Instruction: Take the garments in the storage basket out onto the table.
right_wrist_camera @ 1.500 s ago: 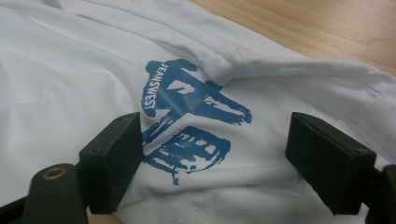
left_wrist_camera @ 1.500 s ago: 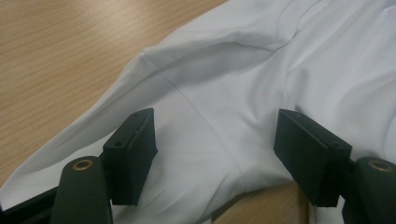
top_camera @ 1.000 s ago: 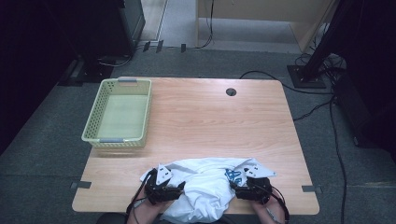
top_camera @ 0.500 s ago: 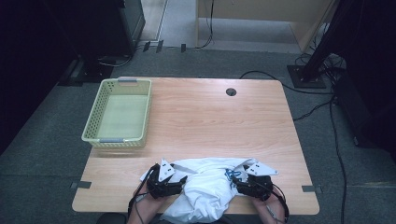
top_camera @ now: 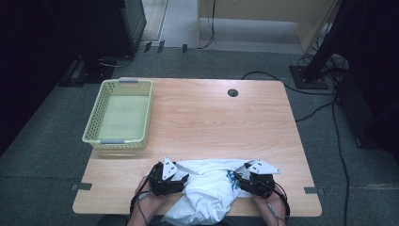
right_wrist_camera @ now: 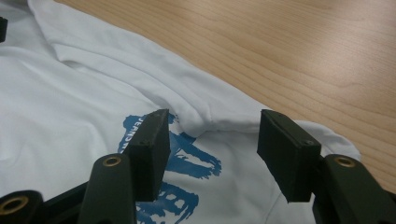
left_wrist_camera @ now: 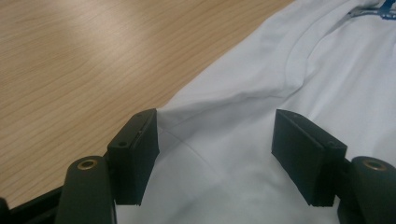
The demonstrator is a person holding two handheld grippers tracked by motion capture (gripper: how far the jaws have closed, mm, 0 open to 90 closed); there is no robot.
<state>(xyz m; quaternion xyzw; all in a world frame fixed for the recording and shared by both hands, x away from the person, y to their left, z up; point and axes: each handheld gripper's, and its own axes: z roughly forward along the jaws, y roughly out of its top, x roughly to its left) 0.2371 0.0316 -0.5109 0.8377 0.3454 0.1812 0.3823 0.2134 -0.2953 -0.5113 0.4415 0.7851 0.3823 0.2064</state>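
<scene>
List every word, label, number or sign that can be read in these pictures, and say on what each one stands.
"JEANS", uncertain: small blue letters, partly hidden by a black jaw, on the blue print of the white cotton T-shirt.
The rest of that print: brush-like strokes, not readable.
Pale green plastic basket, light wooden table: no text.

An office or lab room: grey carpet floor (top_camera: 42,160), wooden desk (top_camera: 221,117) with cable hole (top_camera: 232,92), floor cables (top_camera: 329,106).
</scene>
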